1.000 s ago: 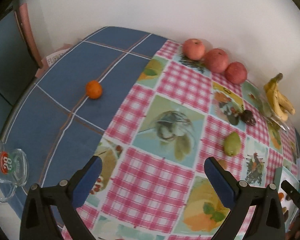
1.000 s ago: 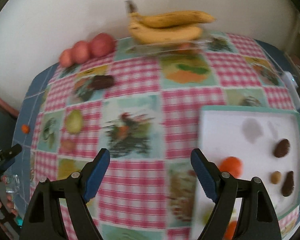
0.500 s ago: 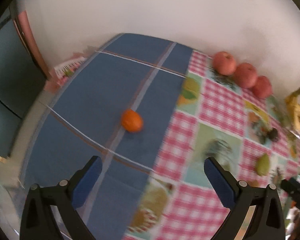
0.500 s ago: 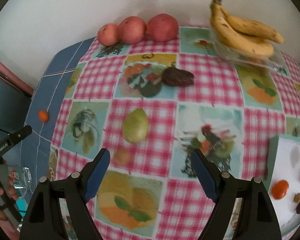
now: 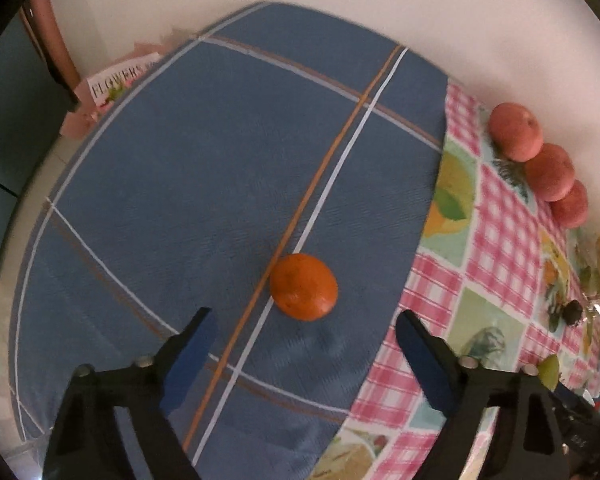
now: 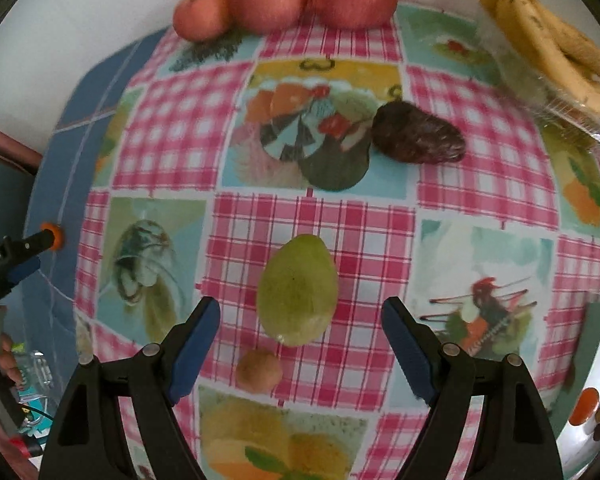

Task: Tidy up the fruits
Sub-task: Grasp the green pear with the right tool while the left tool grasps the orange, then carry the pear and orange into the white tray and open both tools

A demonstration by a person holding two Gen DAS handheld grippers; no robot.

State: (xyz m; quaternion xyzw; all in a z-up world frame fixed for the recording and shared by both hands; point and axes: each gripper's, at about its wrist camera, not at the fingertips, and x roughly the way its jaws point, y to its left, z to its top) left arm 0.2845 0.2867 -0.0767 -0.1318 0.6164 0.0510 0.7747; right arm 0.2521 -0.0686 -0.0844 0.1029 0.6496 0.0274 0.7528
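**Left wrist on the orange, right wrist on the pear**

Left wrist view gives me the left tool (image 5: 304, 320) spread wide and gripping nothing, with the orange (image 5: 303, 287) lying just ahead of its tips on the blue cloth (image 5: 204, 168), on a striped line. The orange is nearly round, its slightly longer axis running about 10 to 4 o'clock.

My right tool (image 6: 300, 310) is likewise wide open and empty. The green pear (image 6: 297, 290) lies between and just beyond its tips on the checked part of the surface (image 6: 380, 216), long axis toward 12 o'clock, narrow end away from me. A small brown fruit (image 6: 259, 370) sits just beside its broad end, at 7 o'clock.

Only the right view shows the dark fruit (image 6: 419, 135) clearly, the bananas (image 6: 548, 36) at 1 o'clock, and the left tool reaching the orange at 9 o'clock. Three apples (image 6: 284, 0) line the far wall in both.
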